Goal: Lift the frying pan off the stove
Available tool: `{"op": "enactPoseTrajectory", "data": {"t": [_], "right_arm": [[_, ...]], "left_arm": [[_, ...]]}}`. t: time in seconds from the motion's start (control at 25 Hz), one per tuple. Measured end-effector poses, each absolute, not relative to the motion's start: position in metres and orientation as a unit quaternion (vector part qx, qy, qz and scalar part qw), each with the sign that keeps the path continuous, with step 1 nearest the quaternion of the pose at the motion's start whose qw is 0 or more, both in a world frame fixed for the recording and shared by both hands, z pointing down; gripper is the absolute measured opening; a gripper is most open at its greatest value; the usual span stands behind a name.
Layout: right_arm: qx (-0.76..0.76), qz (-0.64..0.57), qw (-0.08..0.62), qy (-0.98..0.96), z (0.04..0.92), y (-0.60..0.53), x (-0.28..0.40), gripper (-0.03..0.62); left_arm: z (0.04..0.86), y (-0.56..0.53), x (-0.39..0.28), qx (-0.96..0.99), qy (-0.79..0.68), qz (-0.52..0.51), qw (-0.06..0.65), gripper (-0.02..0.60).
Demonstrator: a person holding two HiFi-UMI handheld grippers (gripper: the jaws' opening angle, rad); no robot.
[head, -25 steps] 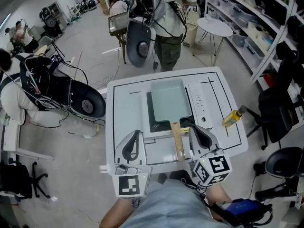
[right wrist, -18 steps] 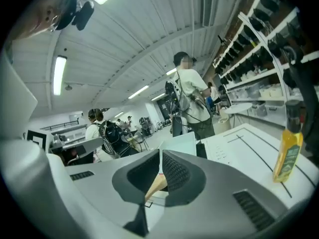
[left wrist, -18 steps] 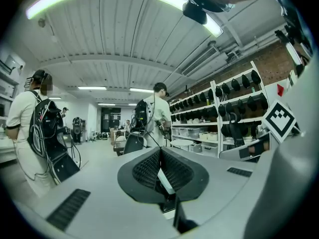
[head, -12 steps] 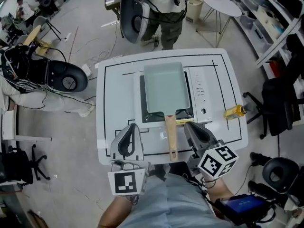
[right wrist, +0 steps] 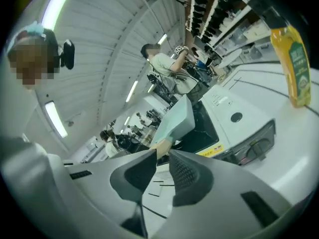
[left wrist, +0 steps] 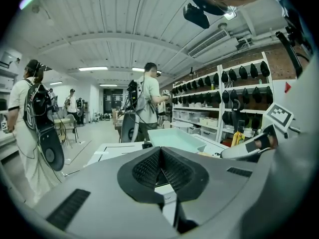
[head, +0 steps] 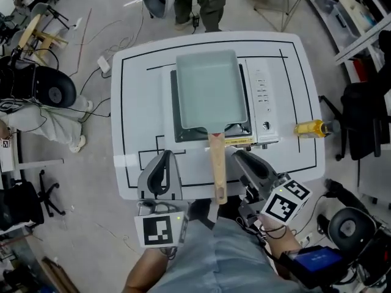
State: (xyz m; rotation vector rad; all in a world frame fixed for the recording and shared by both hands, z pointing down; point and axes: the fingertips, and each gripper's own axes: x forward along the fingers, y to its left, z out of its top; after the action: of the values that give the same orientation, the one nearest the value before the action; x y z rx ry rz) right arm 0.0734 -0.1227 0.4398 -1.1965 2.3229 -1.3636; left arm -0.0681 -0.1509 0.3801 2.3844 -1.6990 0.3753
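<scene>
Pale-green frying pan [head: 211, 90] lies on the stove [head: 264, 105], wooden handle [head: 217, 170] pointing toward the person [head: 220, 255] between left gripper [head: 165, 156] and right gripper [head: 238, 155], jaws clenched empty; yellow label [head: 238, 141] unreadable.

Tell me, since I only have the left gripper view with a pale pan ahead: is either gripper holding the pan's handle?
Observer: No. The head view shows the wooden handle lying free between the left gripper and the right gripper, in neither's jaws.
Operator: Is the right gripper open?
Observer: No. The right gripper view shows its jaws together, with nothing between them.
Operator: Is the pan on the stove?
Observer: Yes. From above, the pan sits flat on the black top of the stove.
</scene>
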Motion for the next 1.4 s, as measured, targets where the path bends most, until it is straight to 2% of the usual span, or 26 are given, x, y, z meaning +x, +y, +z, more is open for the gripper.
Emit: {"op": "enactPoseTrajectory", "data": {"t": [0.04, 0.08, 0.16, 0.72, 1.4], "right_arm": [[-0.381, -0.478, 0.122, 0.782, 0.434, -0.122, 0.071, 0.077], [-0.359, -0.493, 0.143, 0.779, 0.429, -0.122, 0.068, 0.171], [-0.328, -0.512, 0.166, 0.777, 0.420, -0.120, 0.063, 0.216], [-0.270, -0.558, 0.139, 0.773, 0.419, -0.127, 0.042, 0.233], [-0.211, -0.617, 0.092, 0.752, 0.443, -0.153, 0.009, 0.233]], "left_arm": [[0.380, -0.151, -0.068, 0.804, -0.573, 0.126, 0.095, 0.018], [0.380, -0.152, -0.067, 0.804, -0.573, 0.125, 0.097, 0.018], [0.378, -0.153, -0.067, 0.804, -0.573, 0.120, 0.100, 0.018], [0.367, -0.166, -0.070, 0.801, -0.580, 0.112, 0.094, 0.018], [0.384, -0.196, -0.095, 0.775, -0.610, 0.113, 0.118, 0.018]]}}
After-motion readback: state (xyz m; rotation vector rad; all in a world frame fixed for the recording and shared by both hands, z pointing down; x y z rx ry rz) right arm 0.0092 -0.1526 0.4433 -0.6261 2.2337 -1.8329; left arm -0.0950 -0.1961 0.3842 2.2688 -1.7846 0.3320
